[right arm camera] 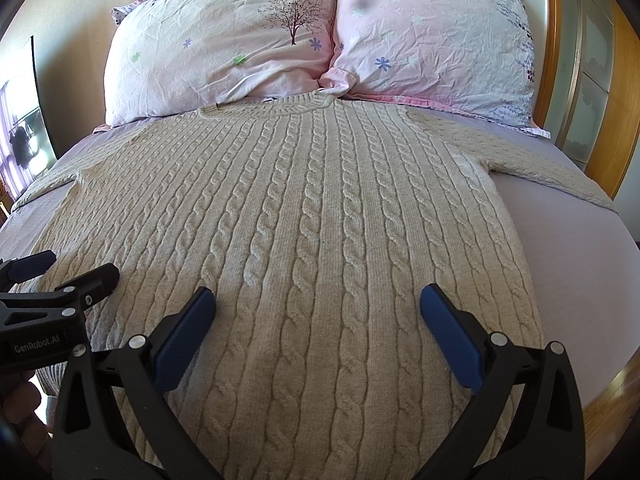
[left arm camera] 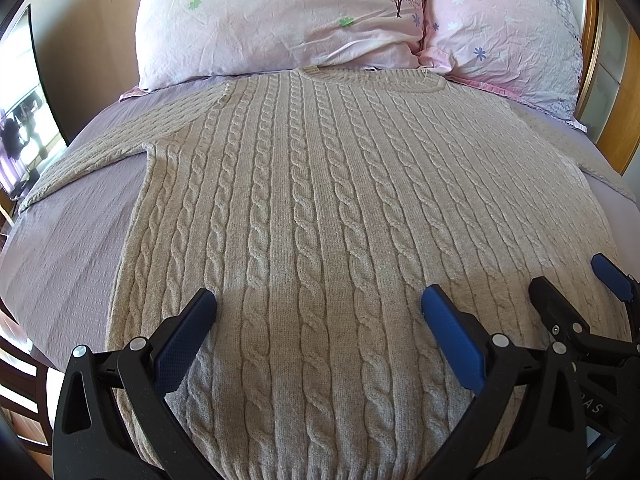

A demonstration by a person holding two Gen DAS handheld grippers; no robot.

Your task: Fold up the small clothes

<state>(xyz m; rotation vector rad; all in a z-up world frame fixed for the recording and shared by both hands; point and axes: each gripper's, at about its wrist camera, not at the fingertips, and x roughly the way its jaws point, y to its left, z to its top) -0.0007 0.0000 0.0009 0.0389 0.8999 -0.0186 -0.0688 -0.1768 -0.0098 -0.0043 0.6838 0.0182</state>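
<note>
A beige cable-knit sweater [left arm camera: 320, 184] lies flat, front up, on the bed, collar toward the pillows and sleeves spread out to both sides. It also fills the right wrist view [right arm camera: 312, 208]. My left gripper [left arm camera: 319, 304] is open and empty, hovering over the sweater's lower left part near the hem. My right gripper [right arm camera: 318, 300] is open and empty over the lower right part. The right gripper also shows at the left view's right edge [left arm camera: 576, 284], and the left gripper shows at the right view's left edge [right arm camera: 76, 266]; both stand side by side.
The bed has a lilac sheet [left arm camera: 68, 236]. Two pink floral pillows [left arm camera: 280, 20] [right arm camera: 432, 40] lean at the head beyond the collar. A wooden headboard [right arm camera: 624, 92] runs along the right. A window [left arm camera: 20, 120] is at the far left.
</note>
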